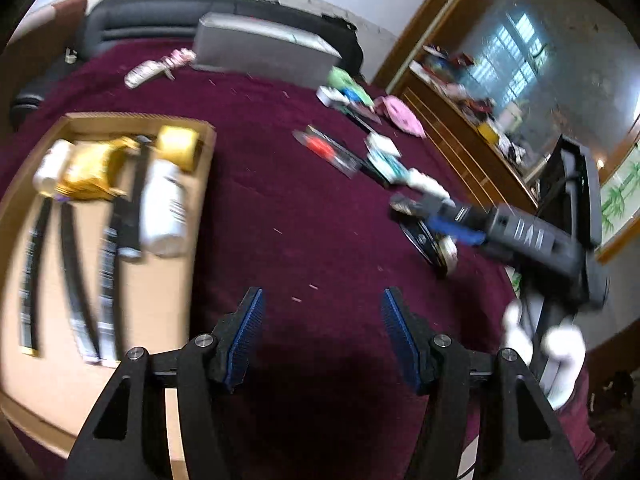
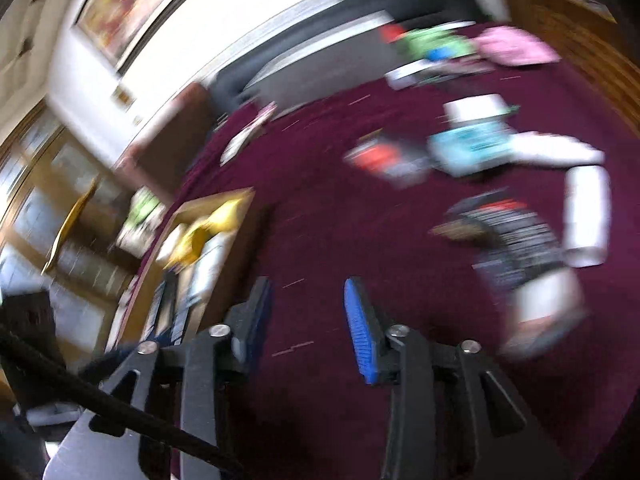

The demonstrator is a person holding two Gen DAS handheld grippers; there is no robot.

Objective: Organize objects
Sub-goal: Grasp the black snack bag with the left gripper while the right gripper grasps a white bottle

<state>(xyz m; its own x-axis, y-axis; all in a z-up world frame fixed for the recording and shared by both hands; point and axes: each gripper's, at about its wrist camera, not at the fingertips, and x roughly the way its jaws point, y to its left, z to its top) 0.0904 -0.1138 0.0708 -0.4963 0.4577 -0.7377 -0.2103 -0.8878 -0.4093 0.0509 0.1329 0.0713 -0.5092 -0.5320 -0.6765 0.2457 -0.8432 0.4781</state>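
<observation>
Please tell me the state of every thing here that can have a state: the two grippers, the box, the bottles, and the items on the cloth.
left gripper: open, nothing between the fingers.
right gripper: open, empty.
cardboard box: open-topped, partly filled.
white bottle: lying on its side in the box.
gold pouch: lying in the box.
red and black packet: lying flat on the cloth, outside the box.
pink item: on the cloth, not yet boxed.

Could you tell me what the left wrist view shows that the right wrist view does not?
Only the left wrist view shows the right gripper from outside, over the scattered items, and the open left gripper.

Only the right wrist view shows a framed picture on the wall and the right gripper's open, empty gap.

Both share the maroon cloth, the cardboard tray and the pink item.
</observation>
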